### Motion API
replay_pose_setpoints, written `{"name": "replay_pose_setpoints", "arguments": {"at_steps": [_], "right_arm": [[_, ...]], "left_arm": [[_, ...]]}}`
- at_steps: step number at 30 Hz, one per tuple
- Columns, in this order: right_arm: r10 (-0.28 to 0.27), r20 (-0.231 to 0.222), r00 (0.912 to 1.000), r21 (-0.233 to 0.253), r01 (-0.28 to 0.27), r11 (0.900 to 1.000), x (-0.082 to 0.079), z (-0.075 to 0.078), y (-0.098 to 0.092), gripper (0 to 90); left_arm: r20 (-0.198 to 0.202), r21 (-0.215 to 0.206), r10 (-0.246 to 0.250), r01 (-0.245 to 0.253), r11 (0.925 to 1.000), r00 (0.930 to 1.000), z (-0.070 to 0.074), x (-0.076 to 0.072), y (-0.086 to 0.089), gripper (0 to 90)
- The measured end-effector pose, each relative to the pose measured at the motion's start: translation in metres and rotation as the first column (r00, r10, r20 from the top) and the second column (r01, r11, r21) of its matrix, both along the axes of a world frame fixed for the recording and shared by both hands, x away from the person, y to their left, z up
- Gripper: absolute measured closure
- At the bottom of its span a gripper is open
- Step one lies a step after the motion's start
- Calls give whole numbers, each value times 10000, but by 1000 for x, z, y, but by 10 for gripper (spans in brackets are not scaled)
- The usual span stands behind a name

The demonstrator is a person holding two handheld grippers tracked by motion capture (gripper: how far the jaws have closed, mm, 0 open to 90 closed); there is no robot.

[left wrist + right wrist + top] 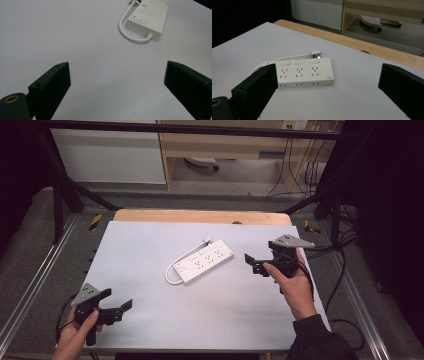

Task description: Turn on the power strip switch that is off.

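Left tongs (118, 303) spread wide, empty, over matte white table (150, 320). Right tongs (254, 264) also spread, empty. White plastic power strip (206, 259), flat rectangular block with three sockets, lies between and beyond both tongs, short cord (176, 263) looped round its switch end, plug (315, 52) behind.

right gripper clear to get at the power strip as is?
Probably yes. The right gripper is open and faces the power strip, with bare white table surface between them. The strip's cable loops on its far side.
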State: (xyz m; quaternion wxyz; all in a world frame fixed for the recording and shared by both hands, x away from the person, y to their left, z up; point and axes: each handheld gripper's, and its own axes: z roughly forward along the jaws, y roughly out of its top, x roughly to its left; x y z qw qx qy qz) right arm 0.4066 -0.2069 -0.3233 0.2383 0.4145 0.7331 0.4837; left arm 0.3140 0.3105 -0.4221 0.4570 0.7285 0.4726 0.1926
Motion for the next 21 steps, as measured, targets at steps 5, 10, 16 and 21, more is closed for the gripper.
{"name": "replay_pose_setpoints", "arguments": {"at_steps": [5, 10, 16, 21], "right_arm": [[62, -53, 10000, -97, -62, 9999, 4, -1, 6, 27], [194, -103, 9998, -242, -197, 9995, 8, -2, 13, 26], [346, -161, 9993, -256, -350, 9991, 13, -4, 20, 26], [355, -184, 9992, -395, -362, 9986, 19, -8, 29, 27]], "left_arm": [[28, -9, 16, -16, 10000, 10000, 0, 0, 0, 68], [53, -5, 8, -8, 10000, 10000, 0, 0, 0, 68], [54, -15, 30, -30, 10000, 10000, 0, 0, 0, 68], [45, 7, 18, -18, 10000, 10000, 0, 0, 1, 69]]}}
